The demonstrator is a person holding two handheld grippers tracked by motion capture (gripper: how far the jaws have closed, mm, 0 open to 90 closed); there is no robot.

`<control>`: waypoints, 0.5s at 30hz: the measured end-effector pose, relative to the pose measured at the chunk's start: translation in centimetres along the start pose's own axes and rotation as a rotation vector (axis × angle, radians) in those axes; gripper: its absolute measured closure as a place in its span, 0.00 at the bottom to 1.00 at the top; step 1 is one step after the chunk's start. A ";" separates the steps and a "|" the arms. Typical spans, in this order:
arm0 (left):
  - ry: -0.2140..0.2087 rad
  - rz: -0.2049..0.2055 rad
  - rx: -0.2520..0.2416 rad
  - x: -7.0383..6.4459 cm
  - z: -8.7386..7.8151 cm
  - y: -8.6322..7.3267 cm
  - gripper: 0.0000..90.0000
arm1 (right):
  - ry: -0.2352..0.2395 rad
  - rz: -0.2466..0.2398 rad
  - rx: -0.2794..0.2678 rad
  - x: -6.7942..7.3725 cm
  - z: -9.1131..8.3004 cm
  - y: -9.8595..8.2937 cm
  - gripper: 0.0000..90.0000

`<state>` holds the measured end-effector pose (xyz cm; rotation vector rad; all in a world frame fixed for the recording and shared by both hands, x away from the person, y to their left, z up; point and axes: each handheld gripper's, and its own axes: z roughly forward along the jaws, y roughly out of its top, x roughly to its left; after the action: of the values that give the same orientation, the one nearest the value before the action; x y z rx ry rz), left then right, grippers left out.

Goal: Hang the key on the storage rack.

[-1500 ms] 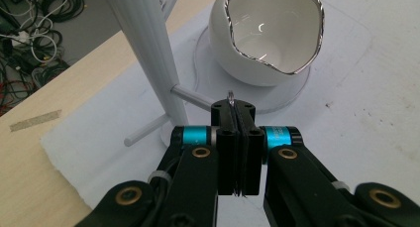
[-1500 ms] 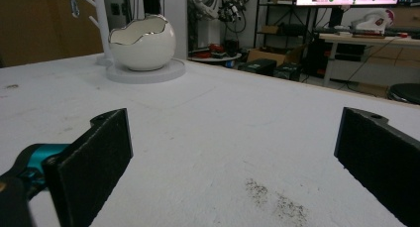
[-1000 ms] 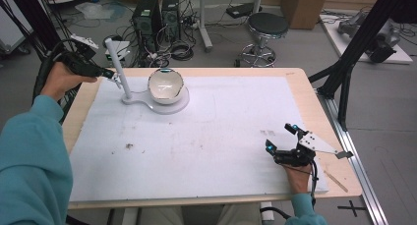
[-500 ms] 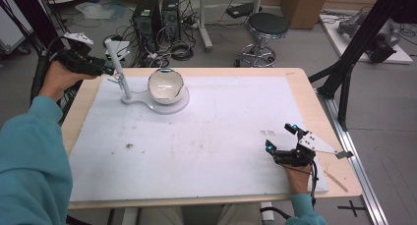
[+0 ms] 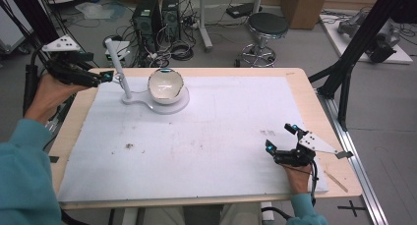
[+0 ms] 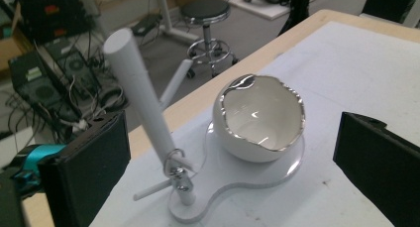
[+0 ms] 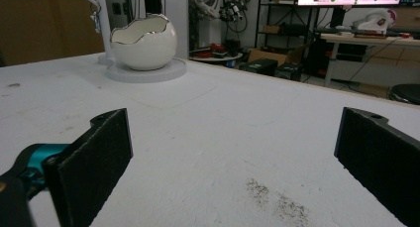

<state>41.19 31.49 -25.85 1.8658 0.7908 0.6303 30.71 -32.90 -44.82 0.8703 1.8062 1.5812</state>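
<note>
Left gripper view — both black pads (image 6: 89, 172) cut off by the frame's lower edge

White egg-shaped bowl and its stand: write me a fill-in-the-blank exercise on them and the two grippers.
1. The egg-shaped bowl sits on a flat white ____ that also carries the slanted post.
2. The rim of the bowl is jagged and edged in ____.
3. The left gripper is close to the post, its jaws ____.
4. The right gripper is at the near ____ corner of the table, far from the bowl.

Missing words: base; silver; open; right
</note>
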 end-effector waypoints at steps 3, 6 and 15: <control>-0.011 0.015 -0.044 -1.4 -0.8 -0.5 0.02 | 0.002 0.002 0.001 0.0 0.0 0.0 0.01; -0.032 0.019 -0.099 -3.2 -1.3 -1.7 0.02 | 0.000 -0.001 0.000 0.0 0.0 0.0 0.01; -0.096 0.001 -0.190 -7.3 -1.1 -8.7 0.02 | -0.004 -0.005 0.003 0.1 0.0 0.0 0.01</control>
<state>33.49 29.35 -33.95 1.7100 0.6449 0.5904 30.65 -32.84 -44.82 0.8689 1.8066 1.5734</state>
